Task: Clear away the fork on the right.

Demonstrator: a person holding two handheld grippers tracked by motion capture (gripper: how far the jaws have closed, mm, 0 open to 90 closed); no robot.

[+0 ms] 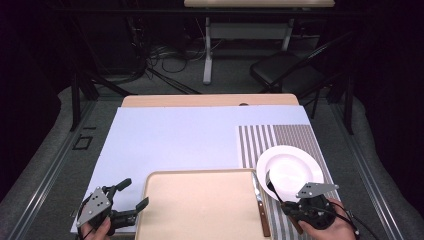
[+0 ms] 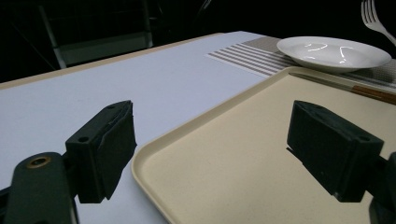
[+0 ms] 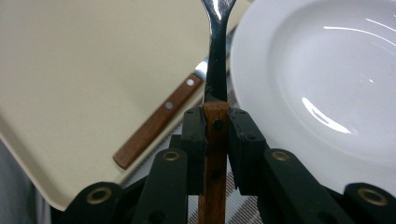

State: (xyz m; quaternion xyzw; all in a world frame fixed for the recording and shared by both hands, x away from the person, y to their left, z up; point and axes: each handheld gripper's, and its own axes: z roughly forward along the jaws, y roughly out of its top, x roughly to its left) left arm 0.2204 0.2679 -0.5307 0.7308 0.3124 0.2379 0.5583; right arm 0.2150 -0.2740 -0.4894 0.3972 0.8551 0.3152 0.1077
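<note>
My right gripper (image 3: 216, 122) is shut on the wooden handle of a fork (image 3: 217, 65). The fork's metal neck rises between the tray and a white plate (image 3: 327, 79). From above, that gripper (image 1: 291, 207) sits at the near right with the fork (image 1: 274, 187) slanting over the plate's (image 1: 290, 170) near rim. A wooden-handled knife (image 1: 261, 205) lies on the striped placemat (image 1: 255, 140) along the right edge of the beige tray (image 1: 200, 210). My left gripper (image 1: 134, 194) is open at the tray's left edge, and nothing is between its jaws (image 2: 219, 149).
A pale blue sheet (image 1: 175, 135) covers the wooden table. The tray (image 2: 261, 140) holds nothing. Beyond the table's far edge stand a black chair (image 1: 285, 70), a table leg (image 1: 207, 55) and loose cables on the floor.
</note>
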